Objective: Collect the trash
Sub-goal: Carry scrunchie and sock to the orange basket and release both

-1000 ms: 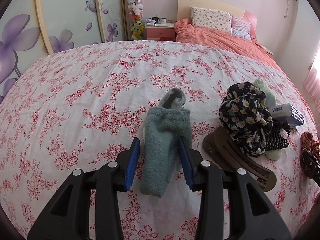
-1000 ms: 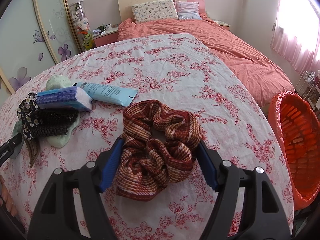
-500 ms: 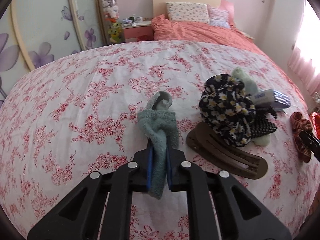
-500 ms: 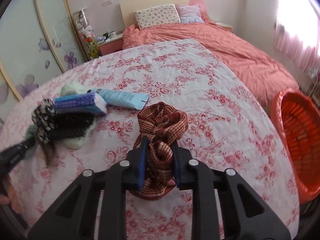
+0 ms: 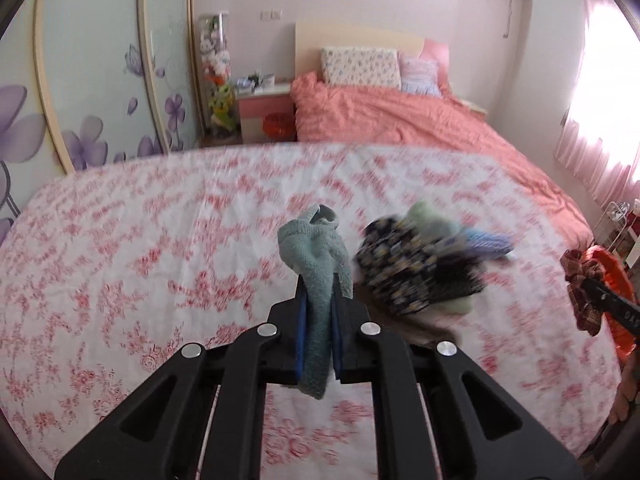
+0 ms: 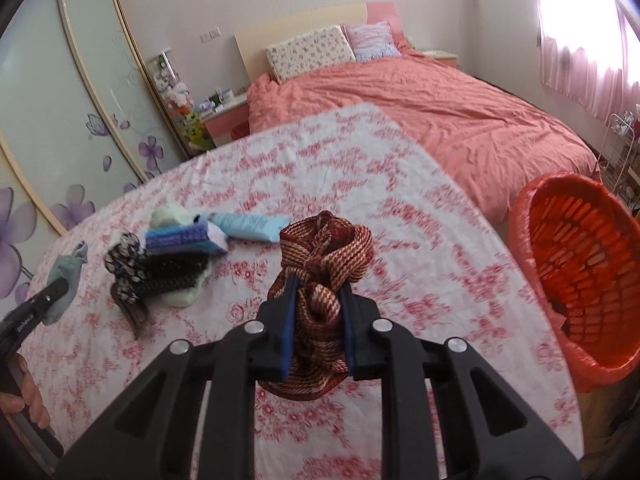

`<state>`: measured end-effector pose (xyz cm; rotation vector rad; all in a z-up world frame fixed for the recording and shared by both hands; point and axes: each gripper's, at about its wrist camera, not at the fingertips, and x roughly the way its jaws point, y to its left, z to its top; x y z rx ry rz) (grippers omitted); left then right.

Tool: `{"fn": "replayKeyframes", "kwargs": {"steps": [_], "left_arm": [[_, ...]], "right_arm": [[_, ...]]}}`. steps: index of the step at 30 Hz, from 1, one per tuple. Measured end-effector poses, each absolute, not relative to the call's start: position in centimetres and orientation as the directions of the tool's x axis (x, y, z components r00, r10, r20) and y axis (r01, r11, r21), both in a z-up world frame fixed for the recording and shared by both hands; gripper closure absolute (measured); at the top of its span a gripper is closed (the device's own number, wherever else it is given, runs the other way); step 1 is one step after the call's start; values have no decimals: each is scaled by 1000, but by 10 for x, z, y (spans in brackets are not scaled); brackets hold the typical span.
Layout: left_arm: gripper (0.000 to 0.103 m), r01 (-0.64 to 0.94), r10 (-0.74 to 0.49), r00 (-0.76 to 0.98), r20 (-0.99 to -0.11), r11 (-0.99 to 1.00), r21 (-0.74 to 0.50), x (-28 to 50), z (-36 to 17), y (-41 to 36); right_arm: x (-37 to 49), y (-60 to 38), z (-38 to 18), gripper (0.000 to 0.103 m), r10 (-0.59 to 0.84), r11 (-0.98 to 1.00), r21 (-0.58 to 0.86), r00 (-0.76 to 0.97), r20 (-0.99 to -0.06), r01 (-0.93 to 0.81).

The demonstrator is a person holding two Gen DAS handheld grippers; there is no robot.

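1. Left gripper [image 5: 318, 316]: jaws clamped on a grey-green sock [image 5: 316, 280]. The sock's cuff stands up beyond the fingertips and its toe hangs below the pads, clear of the floral sheet [image 5: 160, 248].
2. Right gripper [image 6: 318, 312]: its jaws have just been closing and are pressed on a red-brown striped scrunchie [image 6: 324, 264], which bulges above and below the pads and is held off the sheet.
3. Just right of the left gripper, on the sheet, lies a pile: a dark floral scrunchie [image 5: 394, 264], a black band, a pale green item and a blue tissue pack [image 6: 182, 238]. The pile is blurred in the left wrist view.
4. In the right wrist view the same pile lies to the left of the right gripper, with a light blue tube [image 6: 250, 226] touching its far side, and a brown hair clip [image 6: 134, 312] at its near edge.
5. An orange basket [image 6: 576, 272] stands off the sheet's edge to the right of the right gripper, tilted with its mouth toward it. Whether it holds anything cannot be told.
6. Beyond both grippers: a bed with a coral cover [image 6: 440, 112] and two pillows, and a wardrobe with purple flower panels [image 5: 88, 80] to the left.
7. A hand [image 6: 24, 396] shows at the lower left edge of the right wrist view, on the left gripper's handle.
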<state>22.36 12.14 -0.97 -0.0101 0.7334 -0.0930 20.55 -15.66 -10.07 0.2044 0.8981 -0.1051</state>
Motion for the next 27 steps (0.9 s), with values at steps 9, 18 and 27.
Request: {"fn": "replayKeyframes", "kwargs": {"steps": [9, 18, 27], "left_arm": [[93, 253, -253, 764, -593, 964, -85, 196, 34, 37], [93, 470, -459, 676, -577, 871, -143, 184, 34, -83], [93, 628, -610, 547, -574, 752, -201, 179, 23, -179]], "right_arm": [[162, -211, -57, 84, -38, 972, 131, 683, -729, 193], [124, -289, -31, 84, -142, 946, 112, 699, -700, 304], [98, -370, -18, 83, -219, 887, 164, 707, -672, 431]]}}
